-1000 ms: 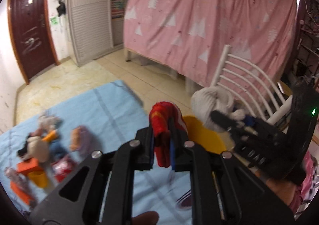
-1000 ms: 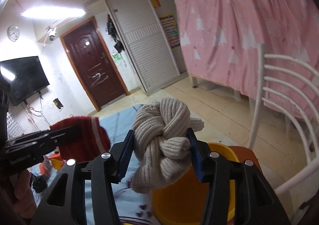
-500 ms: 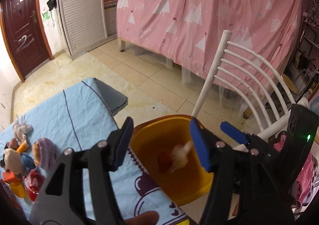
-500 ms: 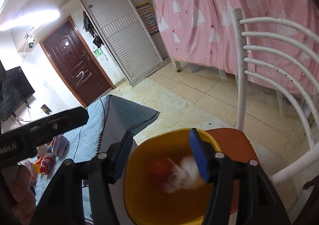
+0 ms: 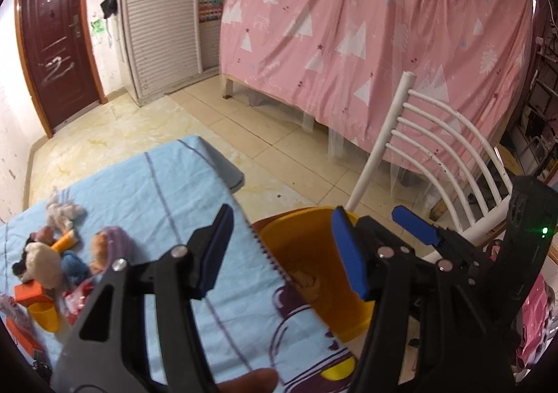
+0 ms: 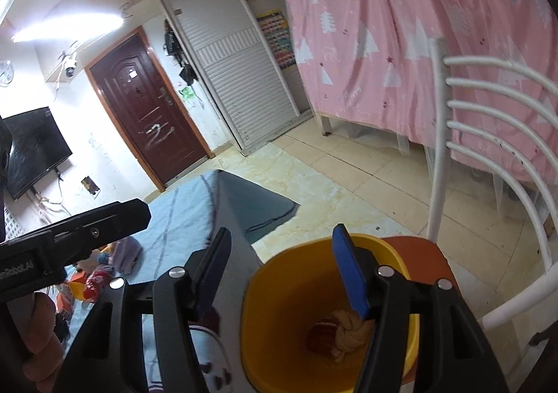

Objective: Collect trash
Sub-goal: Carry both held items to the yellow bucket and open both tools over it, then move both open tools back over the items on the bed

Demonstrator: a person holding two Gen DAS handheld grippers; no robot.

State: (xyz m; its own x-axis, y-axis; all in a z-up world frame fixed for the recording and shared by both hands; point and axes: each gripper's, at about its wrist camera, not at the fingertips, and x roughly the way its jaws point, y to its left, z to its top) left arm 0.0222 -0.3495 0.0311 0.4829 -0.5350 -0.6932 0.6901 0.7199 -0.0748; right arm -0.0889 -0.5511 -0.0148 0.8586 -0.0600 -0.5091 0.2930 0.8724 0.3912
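Observation:
A yellow bucket [image 6: 275, 292] stands on an orange chair seat [image 6: 422, 253] beside the blue-covered table. At its bottom lie a beige knitted bundle [image 6: 348, 330] and a red knitted piece [image 6: 319, 335]. My right gripper [image 6: 282, 234] hangs over the bucket's rim; its jaws are opening and nothing is between them. My left gripper [image 5: 282, 218] is open and empty above the table's edge and the bucket [image 5: 300, 239], where a bit of the beige bundle [image 5: 307, 283] shows. A blue pad of the right gripper [image 5: 415, 222] shows just right of it.
A white slatted chair back [image 6: 488, 114] rises behind the bucket. On the blue sheet [image 5: 157, 190] at the left lie several soft toys and wrappers [image 5: 52, 253], an orange box [image 5: 29, 292] and a yellow cup [image 5: 45, 318]. A pink curtain [image 5: 348, 27] hangs behind.
Both grippers let go: the red piece left my left jaws and the beige bundle my right jaws, and both fell into the bucket. Both sets of jaws now stand apart.

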